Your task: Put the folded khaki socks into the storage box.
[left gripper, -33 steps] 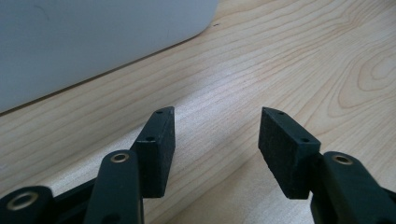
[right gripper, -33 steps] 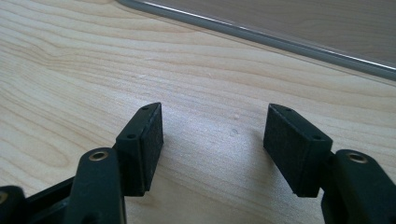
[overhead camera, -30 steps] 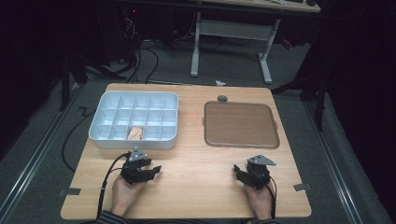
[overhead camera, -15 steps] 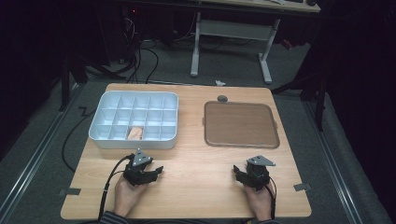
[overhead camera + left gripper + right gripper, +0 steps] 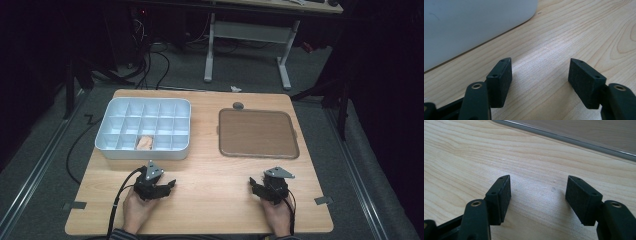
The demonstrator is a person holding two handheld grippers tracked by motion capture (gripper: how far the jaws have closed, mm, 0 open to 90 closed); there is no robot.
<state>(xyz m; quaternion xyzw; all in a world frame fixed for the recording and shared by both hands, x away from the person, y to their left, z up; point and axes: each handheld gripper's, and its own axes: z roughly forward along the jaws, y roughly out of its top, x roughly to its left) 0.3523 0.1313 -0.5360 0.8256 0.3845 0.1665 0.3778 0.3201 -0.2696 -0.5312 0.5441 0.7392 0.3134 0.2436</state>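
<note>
Low on the pale wooden table (image 5: 210, 170), the left gripper (image 5: 161, 189) rests just before the white compartmented plastic tray (image 5: 144, 129), its empty jaws just opened wide, while the right gripper (image 5: 261, 186), likewise agape and empty, lies near the flat brown square tray (image 5: 257, 133).

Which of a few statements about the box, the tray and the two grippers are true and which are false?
1. The left gripper is open, with nothing between its jaws. True; they have just been opening.
2. The compartment box is empty. False: a tan item lies in its front row.
3. The brown tray is bare. True.
4. The right gripper grips the tray. False: it is open over the table.
</note>
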